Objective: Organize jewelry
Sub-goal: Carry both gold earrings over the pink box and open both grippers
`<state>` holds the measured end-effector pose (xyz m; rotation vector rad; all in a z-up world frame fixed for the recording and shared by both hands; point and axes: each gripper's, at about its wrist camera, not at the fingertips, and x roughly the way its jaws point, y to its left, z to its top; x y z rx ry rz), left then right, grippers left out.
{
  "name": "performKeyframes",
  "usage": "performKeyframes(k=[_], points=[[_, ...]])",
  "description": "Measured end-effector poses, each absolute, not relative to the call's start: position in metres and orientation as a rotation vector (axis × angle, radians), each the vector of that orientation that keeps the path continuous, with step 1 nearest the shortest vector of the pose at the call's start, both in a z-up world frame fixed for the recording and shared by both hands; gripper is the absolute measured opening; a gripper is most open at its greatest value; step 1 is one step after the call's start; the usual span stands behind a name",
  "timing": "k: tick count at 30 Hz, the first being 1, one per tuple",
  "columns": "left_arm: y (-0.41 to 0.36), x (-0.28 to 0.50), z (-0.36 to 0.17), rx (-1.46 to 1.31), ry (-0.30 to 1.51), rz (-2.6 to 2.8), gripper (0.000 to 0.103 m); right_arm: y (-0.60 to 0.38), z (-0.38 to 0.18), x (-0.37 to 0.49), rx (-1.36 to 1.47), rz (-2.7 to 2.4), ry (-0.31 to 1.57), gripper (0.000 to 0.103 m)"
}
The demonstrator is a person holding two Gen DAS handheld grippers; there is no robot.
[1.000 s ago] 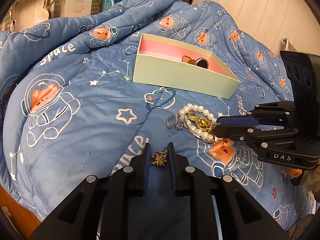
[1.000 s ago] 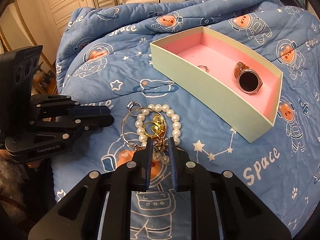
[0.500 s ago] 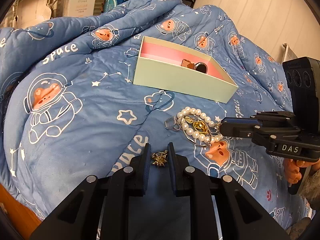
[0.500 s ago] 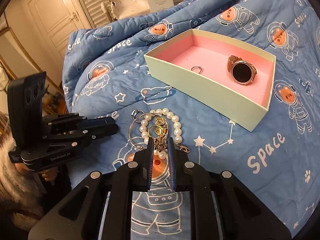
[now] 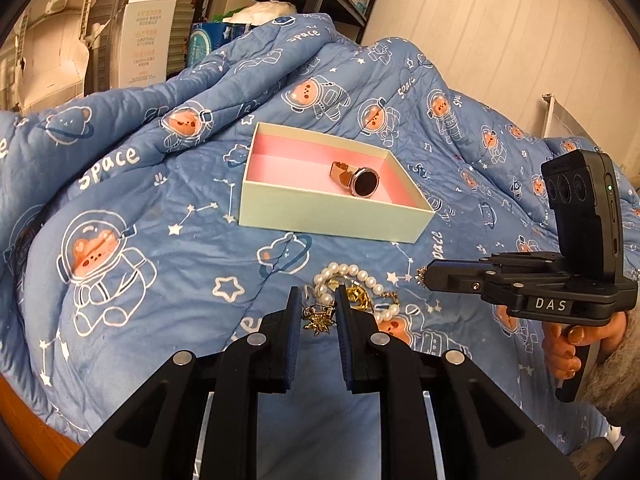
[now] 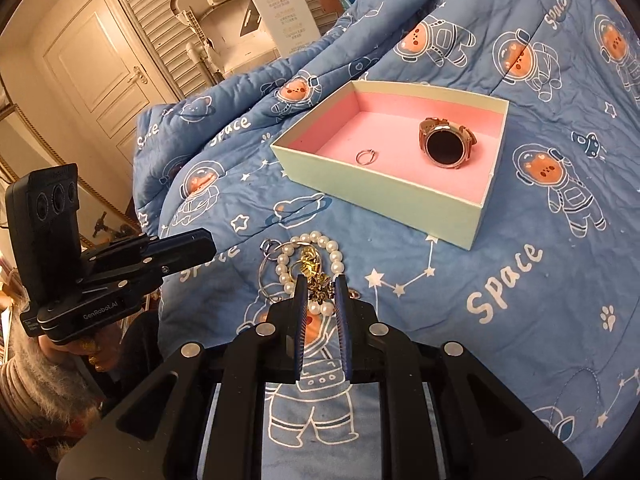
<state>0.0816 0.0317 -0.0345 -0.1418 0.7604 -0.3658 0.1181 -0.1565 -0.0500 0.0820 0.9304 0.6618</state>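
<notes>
A mint box with pink lining [image 5: 320,216] [image 6: 400,196] sits on the blue quilt; it holds a rose-gold watch [image 5: 358,180] [image 6: 444,144] and a small ring [image 6: 366,157]. My left gripper [image 5: 318,312] is shut on a gold star earring [image 5: 319,320], held above the quilt. My right gripper [image 6: 321,290] is shut on a matching gold earring [image 6: 321,289]; it shows in the left wrist view [image 5: 426,276] with the charm at its tip. Below lie a pearl bracelet [image 5: 352,274] [image 6: 308,240], a gold charm [image 6: 306,264] and a metal ring [image 6: 269,246].
The blue astronaut quilt [image 5: 140,240] covers the bed and bunches up behind the box. A white carton [image 5: 148,40] and shelves stand beyond it. A wall [image 5: 500,40] runs on the right. A door [image 6: 100,60] shows in the right wrist view.
Both grippers have risen from the quilt, each carrying its earring. The right gripper lifted off the jewelry pile, and the box interior now shows more fully.
</notes>
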Motion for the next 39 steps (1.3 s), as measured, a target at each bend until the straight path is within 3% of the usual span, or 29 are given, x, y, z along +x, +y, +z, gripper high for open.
performKeyframes(k=[11,18,27,39], points=[[0.007,0.149,-0.002,-0.060,0.762,-0.401,0.017,-0.151,-0.018,0.166,0.002,0.622,0.857,0.014],[-0.009,0.217,0.005,-0.031,0.831,-0.410,0.017,-0.145,-0.019,0.210,-0.050,0.571,0.904,0.014],[-0.027,0.283,-0.023,-0.041,0.980,-0.390,0.017,-0.136,-0.045,0.248,-0.111,0.551,1.021,0.014],[-0.030,0.303,-0.051,-0.052,1.062,-0.387,0.017,-0.128,-0.066,0.263,-0.161,0.527,1.090,0.015]])
